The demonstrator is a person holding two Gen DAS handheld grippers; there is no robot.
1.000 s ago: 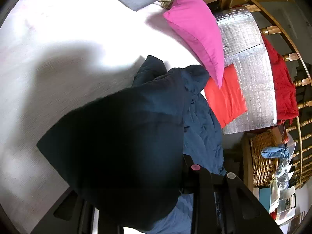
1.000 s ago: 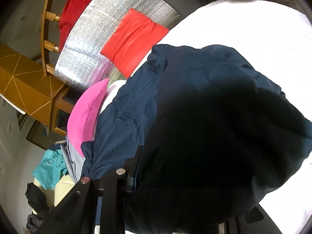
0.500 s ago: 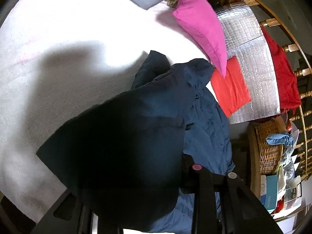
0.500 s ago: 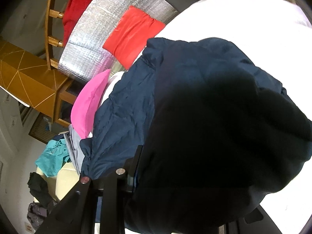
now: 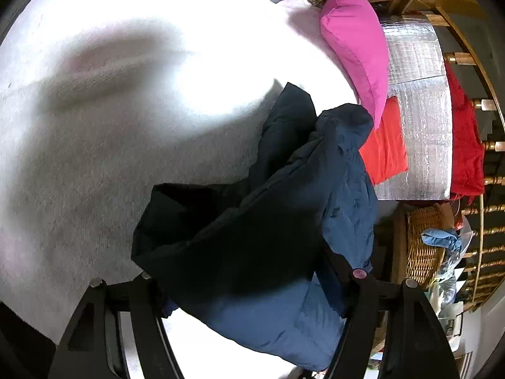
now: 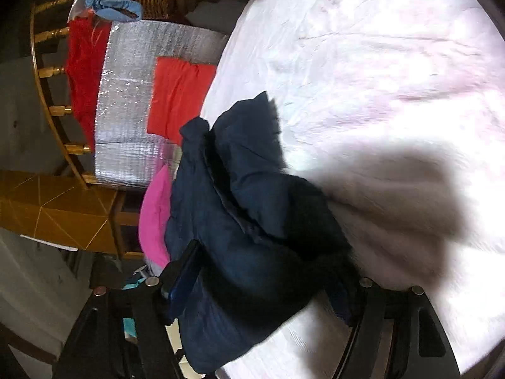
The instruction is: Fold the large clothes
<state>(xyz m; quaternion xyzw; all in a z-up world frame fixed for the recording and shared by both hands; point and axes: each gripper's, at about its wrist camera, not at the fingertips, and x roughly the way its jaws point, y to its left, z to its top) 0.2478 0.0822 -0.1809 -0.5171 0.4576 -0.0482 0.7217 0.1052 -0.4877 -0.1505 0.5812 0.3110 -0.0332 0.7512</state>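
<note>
- Both claws had just been spreading — the left gripper (image 5: 249,279) and the right gripper (image 6: 257,284) stood released, the navy jacket (image 5: 284,221) slumping between the fingers at lower centre.
- Dropped on the white bed (image 5: 110,142), presumably to set its fold.

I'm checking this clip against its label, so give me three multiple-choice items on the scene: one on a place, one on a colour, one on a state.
1. Where does the navy jacket lie?
A. in the wicker basket
B. on the white bed cover
C. on the wooden chair

2. What colour is the pillow beyond the jacket?
A. pink
B. green
C. yellow

3. How does the left claw stand?
A. clamped flat on bare cover
B. fingers spread, jacket bulk between them
C. out of view

Answers: 1 B, the jacket rests on the bed cover, while the basket stands off to the side. 2 A, the pillow is bright pink in both views. 3 B, its jaws have just been opening and the fingers stand wide either side of the fabric.
</note>
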